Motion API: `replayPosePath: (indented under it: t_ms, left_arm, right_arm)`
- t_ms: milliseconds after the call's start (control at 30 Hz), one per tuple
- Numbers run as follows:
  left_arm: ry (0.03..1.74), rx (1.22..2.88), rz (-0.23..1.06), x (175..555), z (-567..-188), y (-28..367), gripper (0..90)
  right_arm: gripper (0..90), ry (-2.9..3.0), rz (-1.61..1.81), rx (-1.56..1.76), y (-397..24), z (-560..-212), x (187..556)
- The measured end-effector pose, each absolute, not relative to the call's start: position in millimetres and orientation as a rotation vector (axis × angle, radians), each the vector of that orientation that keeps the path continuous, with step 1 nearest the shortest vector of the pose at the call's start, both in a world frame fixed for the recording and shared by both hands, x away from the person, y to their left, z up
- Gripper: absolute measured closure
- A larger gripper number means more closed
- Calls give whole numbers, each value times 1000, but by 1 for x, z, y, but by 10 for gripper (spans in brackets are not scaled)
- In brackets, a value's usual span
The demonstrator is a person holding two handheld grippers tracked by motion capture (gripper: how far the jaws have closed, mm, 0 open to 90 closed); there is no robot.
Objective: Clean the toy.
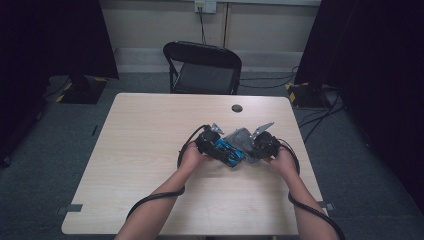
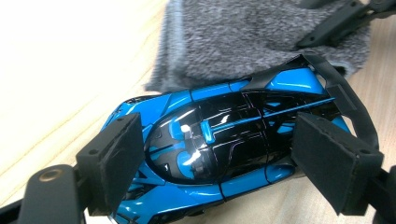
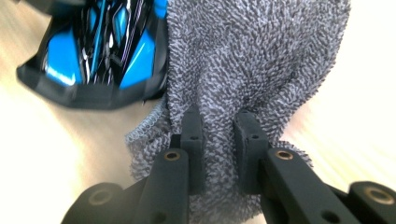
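Note:
A blue and black toy car (image 2: 210, 140) lies on its side between the pads of my left gripper (image 2: 219, 163), which is shut on it at nose and tail. A grey fluffy cloth (image 3: 252, 56) lies against the car's tail. My right gripper (image 3: 218, 140) is shut on a bunched fold of that cloth. In the high view the car (image 1: 227, 151) and the cloth (image 1: 241, 137) sit between the left gripper (image 1: 212, 142) and the right gripper (image 1: 260, 146), near the middle right of the table.
The light wooden table (image 1: 145, 150) has a small dark round disc (image 1: 237, 108) near its far edge. A black folding chair (image 1: 202, 67) stands behind the table. Cables trail from both grippers, and more lie on the floor at the right.

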State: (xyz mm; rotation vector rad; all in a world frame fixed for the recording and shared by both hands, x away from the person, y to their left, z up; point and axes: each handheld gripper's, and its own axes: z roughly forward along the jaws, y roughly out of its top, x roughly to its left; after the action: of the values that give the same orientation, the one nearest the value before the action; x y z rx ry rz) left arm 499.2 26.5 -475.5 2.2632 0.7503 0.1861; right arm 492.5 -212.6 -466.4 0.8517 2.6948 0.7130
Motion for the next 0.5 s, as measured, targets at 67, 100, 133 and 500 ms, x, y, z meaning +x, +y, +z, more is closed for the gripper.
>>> replayPosePath:
  t_ms: [67,100,133,500]
  left_arm:
    - [750,2265,185,499,-475,27,171]
    - [750,2264,186,499,-475,27,171]
    - [747,2267,189,499,-475,27,171]
    - [760,2257,195,498,-476,27,174]
  right_arm:
    - [765,2698,703,851,-216,-466,488]
    - [765,2701,704,852,-218,-466,487]
    - [765,2702,702,856,-219,-466,485]
    - [766,2710,702,915,-243,-463,464]
